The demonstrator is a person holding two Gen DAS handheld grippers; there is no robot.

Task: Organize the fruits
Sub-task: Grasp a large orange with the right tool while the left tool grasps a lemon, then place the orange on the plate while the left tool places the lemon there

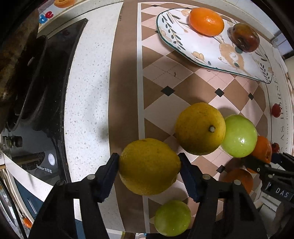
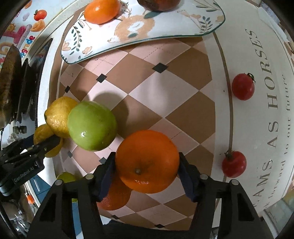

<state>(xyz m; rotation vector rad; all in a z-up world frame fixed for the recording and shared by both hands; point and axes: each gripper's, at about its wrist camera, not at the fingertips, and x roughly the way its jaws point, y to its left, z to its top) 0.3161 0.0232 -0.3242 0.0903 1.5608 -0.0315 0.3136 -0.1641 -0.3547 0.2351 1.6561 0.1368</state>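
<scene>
My left gripper [image 1: 148, 158] is shut on a yellow lemon [image 1: 148, 167], with a pad pressed to each side of it. Beside it lie a second lemon [image 1: 200, 128], a green apple [image 1: 238, 136] and a smaller green fruit [image 1: 172, 217]. My right gripper [image 2: 146, 156] is shut on an orange [image 2: 147, 161], and another orange [image 2: 115, 196] lies partly under it. The flowered plate [image 2: 77, 53] at the far side carries an orange [image 2: 102, 11] and a dark red fruit [image 2: 158, 4]. Two red tomatoes [image 2: 242, 89] [image 2: 234, 164] sit to the right.
The fruit rests on a brown and pink checkered mat [image 2: 183, 114]. A white mat with lettering [image 2: 272, 103] lies to its right. A black hob with a dark pan [image 1: 36, 88] stands at the left beyond a speckled white counter [image 1: 88, 101].
</scene>
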